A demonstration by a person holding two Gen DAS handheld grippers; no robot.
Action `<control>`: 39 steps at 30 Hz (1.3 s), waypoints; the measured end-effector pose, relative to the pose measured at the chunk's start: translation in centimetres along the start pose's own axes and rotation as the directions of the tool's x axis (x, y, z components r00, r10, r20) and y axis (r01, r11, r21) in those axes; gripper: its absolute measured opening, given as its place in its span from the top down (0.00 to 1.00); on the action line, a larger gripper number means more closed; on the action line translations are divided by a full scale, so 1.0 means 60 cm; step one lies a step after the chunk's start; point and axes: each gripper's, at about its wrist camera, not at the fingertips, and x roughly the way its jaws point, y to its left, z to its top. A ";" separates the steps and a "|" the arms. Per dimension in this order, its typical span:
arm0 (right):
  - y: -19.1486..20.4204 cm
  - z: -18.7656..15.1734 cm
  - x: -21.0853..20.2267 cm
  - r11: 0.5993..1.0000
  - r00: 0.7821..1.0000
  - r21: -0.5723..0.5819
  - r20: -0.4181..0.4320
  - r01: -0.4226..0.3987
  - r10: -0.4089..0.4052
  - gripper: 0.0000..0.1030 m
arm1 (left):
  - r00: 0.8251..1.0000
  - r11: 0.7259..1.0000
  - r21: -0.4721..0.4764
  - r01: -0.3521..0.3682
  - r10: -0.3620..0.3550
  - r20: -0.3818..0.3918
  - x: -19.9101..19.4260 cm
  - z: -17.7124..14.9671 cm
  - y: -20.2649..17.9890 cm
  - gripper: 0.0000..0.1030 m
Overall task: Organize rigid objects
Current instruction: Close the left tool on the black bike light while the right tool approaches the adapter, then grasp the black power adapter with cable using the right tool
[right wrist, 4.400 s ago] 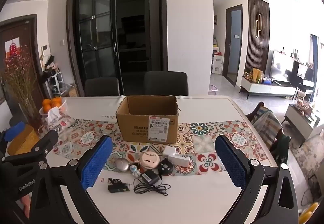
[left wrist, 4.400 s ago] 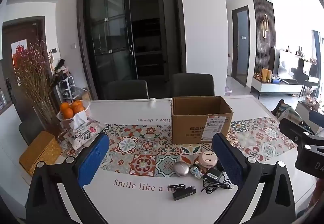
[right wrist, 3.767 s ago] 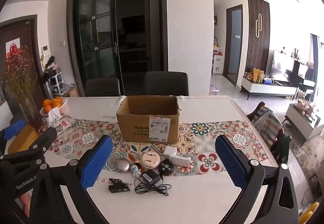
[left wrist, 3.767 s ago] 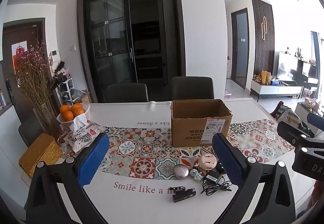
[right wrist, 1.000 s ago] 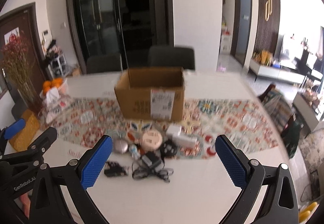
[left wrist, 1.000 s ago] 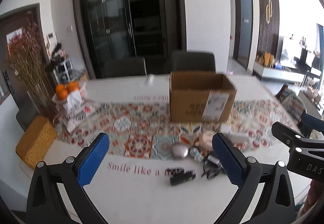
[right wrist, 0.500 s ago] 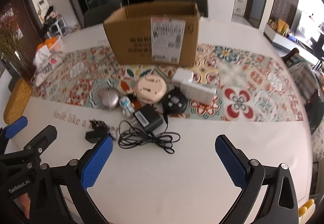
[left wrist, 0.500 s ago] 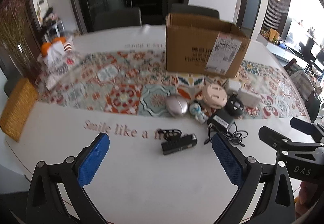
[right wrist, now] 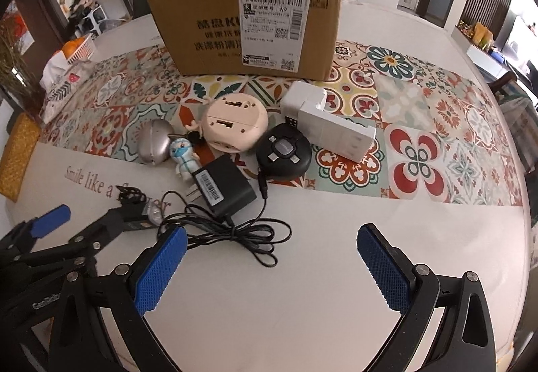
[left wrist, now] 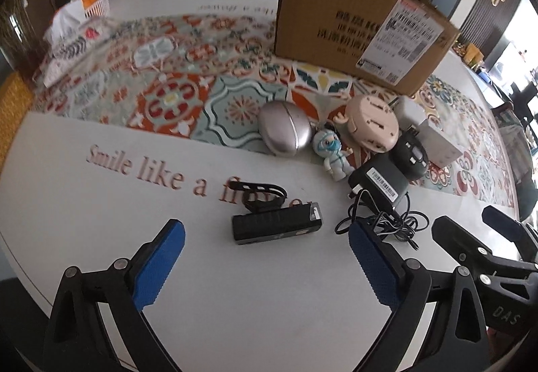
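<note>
A cluster of small items lies on the white table in front of an open cardboard box (right wrist: 248,26): a black bar-shaped device (left wrist: 276,226) with a strap, a silver oval case (left wrist: 284,133), a small figurine (left wrist: 333,153), a round beige device (right wrist: 235,126), a round black hub (right wrist: 284,153), a black power adapter (right wrist: 225,190) with its cable, and a white charger (right wrist: 336,130). My left gripper (left wrist: 265,266) is open, low over the table just short of the black bar device. My right gripper (right wrist: 269,267) is open over bare table, right of the cable.
A patterned runner (right wrist: 420,123) crosses the table under the box. A tissue pack (left wrist: 67,46) and an orange basket (right wrist: 80,49) sit at the far left, with a yellow woven box (right wrist: 16,163) at the left edge. Chairs stand behind the table.
Both grippers have dropped from a high, level view to low over the table and moved in toward the item cluster. Both stay open.
</note>
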 end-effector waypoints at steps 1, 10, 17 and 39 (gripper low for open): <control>-0.002 0.003 0.004 1.000 1.000 -0.001 -0.003 0.005 -0.005 0.01 | 1.000 1.000 -0.007 -0.010 0.010 -0.013 0.010 0.000 -0.002 0.05; -0.006 0.012 0.028 1.000 1.000 -0.020 -0.013 0.000 -0.001 0.01 | 0.997 0.999 -0.046 -0.029 0.026 -0.067 0.063 0.000 -0.012 0.13; -0.006 0.015 0.048 1.000 0.999 -0.025 -0.036 -0.015 0.014 0.01 | 0.994 0.997 -0.077 -0.019 0.011 -0.107 0.091 -0.003 -0.013 0.24; 0.024 0.021 0.047 0.992 0.991 -0.024 -0.034 -0.127 0.126 0.05 | 0.999 0.999 0.004 -0.039 0.039 -0.009 0.037 0.004 0.018 0.30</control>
